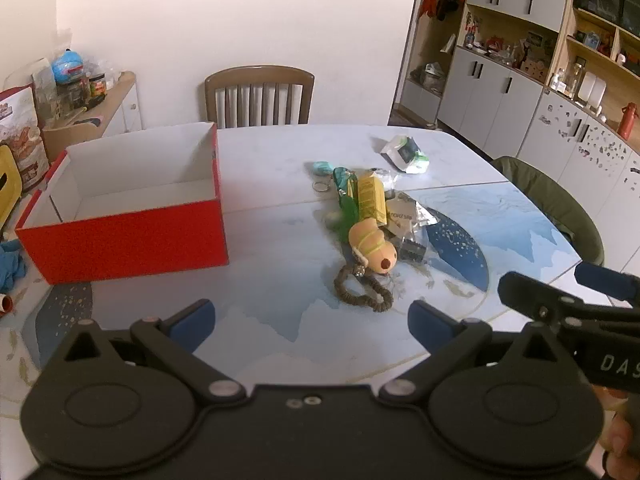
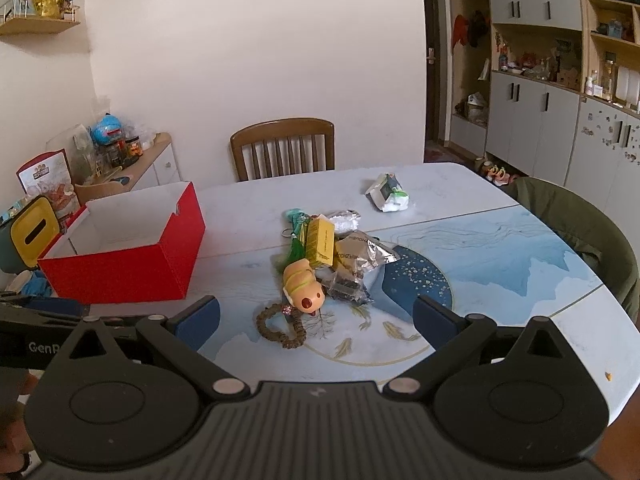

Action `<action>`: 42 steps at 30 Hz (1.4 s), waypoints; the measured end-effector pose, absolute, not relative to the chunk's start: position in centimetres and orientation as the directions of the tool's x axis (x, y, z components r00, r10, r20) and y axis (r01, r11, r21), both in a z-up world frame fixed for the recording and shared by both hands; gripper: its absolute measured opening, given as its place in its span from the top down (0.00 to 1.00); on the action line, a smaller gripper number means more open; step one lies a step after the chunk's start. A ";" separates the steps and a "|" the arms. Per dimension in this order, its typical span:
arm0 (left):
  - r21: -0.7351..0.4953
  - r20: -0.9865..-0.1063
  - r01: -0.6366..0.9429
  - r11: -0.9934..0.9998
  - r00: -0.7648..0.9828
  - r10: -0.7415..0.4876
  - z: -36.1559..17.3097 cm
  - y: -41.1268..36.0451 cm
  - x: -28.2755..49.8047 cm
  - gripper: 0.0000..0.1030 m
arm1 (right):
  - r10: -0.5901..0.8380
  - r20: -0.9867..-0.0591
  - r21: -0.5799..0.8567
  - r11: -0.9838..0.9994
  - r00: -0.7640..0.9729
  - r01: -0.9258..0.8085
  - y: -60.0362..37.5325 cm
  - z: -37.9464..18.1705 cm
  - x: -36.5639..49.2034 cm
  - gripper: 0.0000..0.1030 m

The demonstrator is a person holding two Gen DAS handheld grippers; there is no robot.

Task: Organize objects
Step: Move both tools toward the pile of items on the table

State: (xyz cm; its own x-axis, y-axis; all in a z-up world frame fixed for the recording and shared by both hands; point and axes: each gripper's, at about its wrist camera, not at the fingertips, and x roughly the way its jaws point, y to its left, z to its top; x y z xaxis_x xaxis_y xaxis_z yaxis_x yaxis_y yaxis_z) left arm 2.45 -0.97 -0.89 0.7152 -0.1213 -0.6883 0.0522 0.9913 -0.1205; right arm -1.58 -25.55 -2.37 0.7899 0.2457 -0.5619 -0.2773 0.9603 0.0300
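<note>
Honestly looks soft and light, that plush toy (image 2: 303,286) at the near end of the pile mid-table (image 2: 500,240), right of the empty red box (image 2: 120,276); best pinched across its squishy body, both left gripper (image 1: 312,326) and right gripper (image 2: 316,320) spread wide, holding nothing.

You have bare table (image 1: 280,320) in front of both sets of fingers. The red box (image 1: 128,236) blocks the left; the pile of clutter (image 2: 320,264) sits mid-table, with open table between them.
</note>
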 end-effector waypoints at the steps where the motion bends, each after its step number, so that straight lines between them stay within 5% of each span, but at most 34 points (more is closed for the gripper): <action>1: -0.122 -0.688 0.056 0.991 0.715 -0.125 -0.9 -1.2 2.6 0.02 | 0.252 -0.566 0.040 0.959 0.785 -0.280 -25.8 -2.5 -1.2 0.00; 18: -0.132 -0.762 0.043 0.990 0.634 -0.130 -3.4 -5.8 8.1 0.02 | 0.309 -0.620 0.081 0.939 0.721 -0.333 -30.1 -4.8 6.9 0.00; 33: -0.194 -0.834 -0.144 0.970 0.545 -0.086 -8.5 -5.7 14.3 0.03 | 0.399 -0.679 0.023 0.850 0.616 -0.526 -30.2 -9.2 15.5 0.05; 42: -0.199 -0.876 -0.187 0.962 0.475 -0.089 -12.5 -5.8 16.8 0.16 | 0.412 -0.744 -0.031 0.765 0.526 -0.643 -28.3 -13.0 18.7 0.12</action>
